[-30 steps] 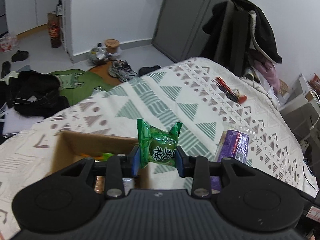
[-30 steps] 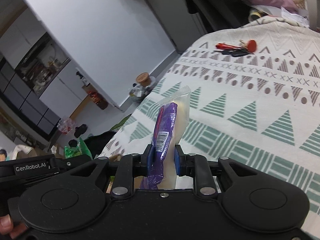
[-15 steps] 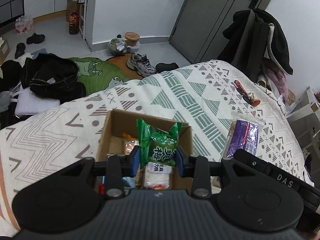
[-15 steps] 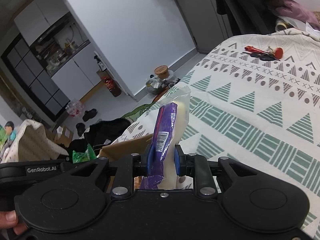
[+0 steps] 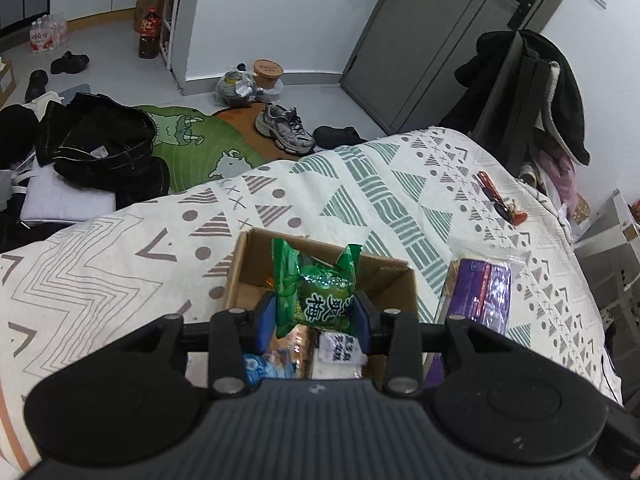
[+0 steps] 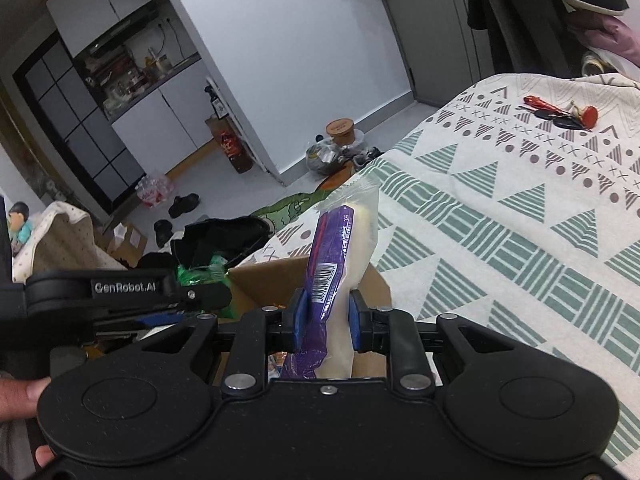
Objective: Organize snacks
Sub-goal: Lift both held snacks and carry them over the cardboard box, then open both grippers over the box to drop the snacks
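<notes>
Snacks held above cardboard box (image 5: 244, 264): left gripper (image 5: 315, 316) clamped on green plum packet (image 5: 320, 294), right gripper (image 6: 325, 316) on purple, possibly wafer, packet (image 6: 336, 256).

A: Open brown cardboard box (image 5: 394, 280) on the patterned bedspread: near half covered by the black left gripper (image 5: 315, 316) and its crinkly green plum-candy packet (image 5: 320, 292). Inside, only scraps of a white labelled pack (image 5: 340, 354) and a blue wrapper (image 5: 256, 368)

B: From the right wrist, same box (image 6: 272, 280) mostly behind the right gripper (image 6: 325, 320). Lower end of the purple-and-clear snack bag (image 6: 340, 264) lost behind the housing. Barcode digits too small to read
</notes>
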The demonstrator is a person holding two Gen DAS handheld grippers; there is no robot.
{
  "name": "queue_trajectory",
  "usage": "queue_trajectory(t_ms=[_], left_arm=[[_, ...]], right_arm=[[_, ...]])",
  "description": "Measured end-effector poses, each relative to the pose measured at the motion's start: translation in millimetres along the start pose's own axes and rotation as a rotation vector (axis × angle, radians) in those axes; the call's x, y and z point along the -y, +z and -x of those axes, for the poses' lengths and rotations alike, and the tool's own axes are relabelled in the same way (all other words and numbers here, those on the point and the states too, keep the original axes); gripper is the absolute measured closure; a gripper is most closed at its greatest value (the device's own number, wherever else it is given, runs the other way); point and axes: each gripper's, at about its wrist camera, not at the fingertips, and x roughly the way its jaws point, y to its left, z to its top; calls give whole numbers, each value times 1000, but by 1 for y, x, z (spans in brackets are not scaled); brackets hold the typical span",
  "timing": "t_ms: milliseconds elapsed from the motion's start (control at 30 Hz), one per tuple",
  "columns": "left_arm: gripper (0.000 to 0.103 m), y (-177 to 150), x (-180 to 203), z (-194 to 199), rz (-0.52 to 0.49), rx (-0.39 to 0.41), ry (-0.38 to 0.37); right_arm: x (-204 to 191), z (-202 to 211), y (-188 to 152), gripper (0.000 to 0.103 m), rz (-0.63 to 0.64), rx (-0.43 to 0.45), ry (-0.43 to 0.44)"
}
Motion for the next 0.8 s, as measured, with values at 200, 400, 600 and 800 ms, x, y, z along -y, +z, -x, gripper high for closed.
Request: queue_trajectory(t_ms=[200, 400, 600, 800], left_arm=[[48, 4, -10, -2, -16, -2, 0], [44, 1, -22, 8, -6, -13, 3], [34, -5, -38, 26, 6, 1, -12], [26, -13, -43, 47, -4, 8, -23]], right_arm=[[-7, -10, -1, 81, 19, -18, 6], [-13, -15, -6, 81, 47, -23, 4], [-25, -6, -7, 59, 86, 29, 1], [-30, 11, -3, 47, 55, 40, -37]])
